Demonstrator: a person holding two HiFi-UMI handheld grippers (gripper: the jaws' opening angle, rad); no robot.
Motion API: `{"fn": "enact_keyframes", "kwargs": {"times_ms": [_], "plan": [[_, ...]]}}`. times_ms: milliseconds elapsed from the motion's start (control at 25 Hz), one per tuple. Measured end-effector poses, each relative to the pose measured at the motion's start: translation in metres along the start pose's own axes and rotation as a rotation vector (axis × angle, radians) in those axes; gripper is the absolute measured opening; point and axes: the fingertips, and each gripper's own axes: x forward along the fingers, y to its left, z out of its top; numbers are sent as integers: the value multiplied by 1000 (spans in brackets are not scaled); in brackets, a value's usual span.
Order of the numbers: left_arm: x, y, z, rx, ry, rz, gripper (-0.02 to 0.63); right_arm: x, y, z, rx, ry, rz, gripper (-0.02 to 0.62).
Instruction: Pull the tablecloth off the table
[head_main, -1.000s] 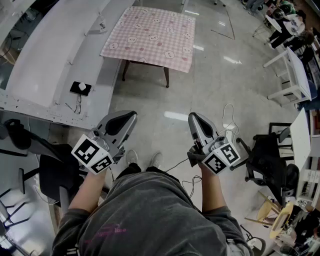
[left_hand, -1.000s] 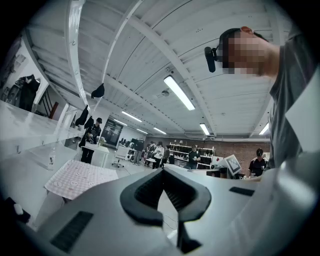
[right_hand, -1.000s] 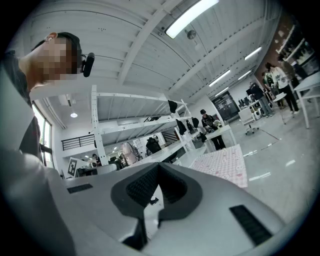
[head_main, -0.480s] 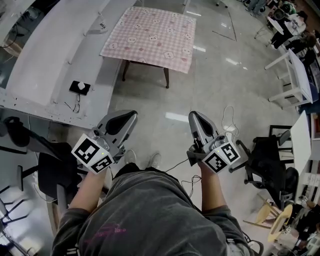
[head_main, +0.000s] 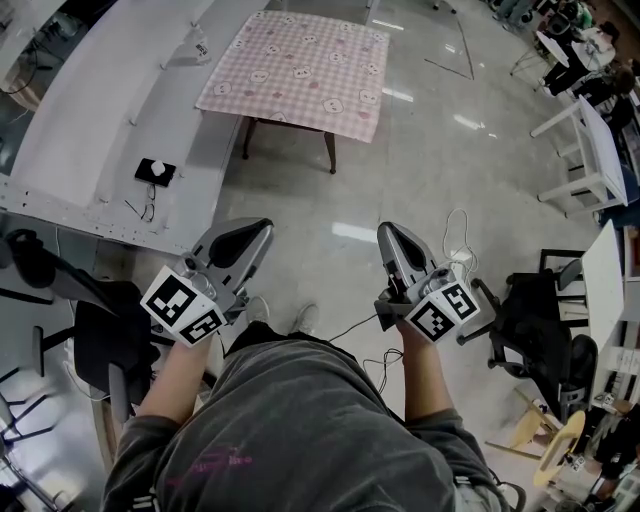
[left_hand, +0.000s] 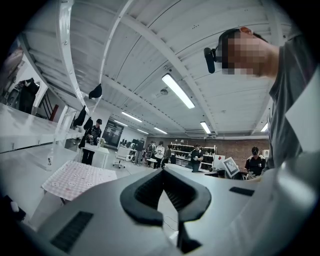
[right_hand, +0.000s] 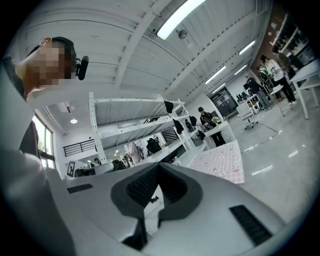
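The left gripper (head_main: 261, 229) and the right gripper (head_main: 388, 233), smooth grey shells with ribbed black pads, are held with the jaws closed together on nothing. Farther off, the pink checked tablecloth (head_main: 297, 72) is spread flat over a dark-legged table (head_main: 329, 154). It looks nearly square and is draped over the tabletop's edges.

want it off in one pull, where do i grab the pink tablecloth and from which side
Probably the near hem of the tablecloth, by a corner, coming from your side: it drapes over that edge and hangs free to pinch.
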Motion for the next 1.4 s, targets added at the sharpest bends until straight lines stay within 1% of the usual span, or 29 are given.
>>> {"fn": "enact_keyframes", "kwargs": {"times_ms": [360,760,1160,1400], "plan": [[11,-12,-13,-5,9,14,0,-12,-9,-1,-14,17,18,2],[17,-6,-23,-28,14,23,0,-16,-14,-4,-25,31,3,2],[32,13,-23,-29,1,30,0,-4,-33,-1,-29,34,-13,2],[50,42,-18,-28,3,34,0,26,-50,5,-26,35,-10,2]]}}
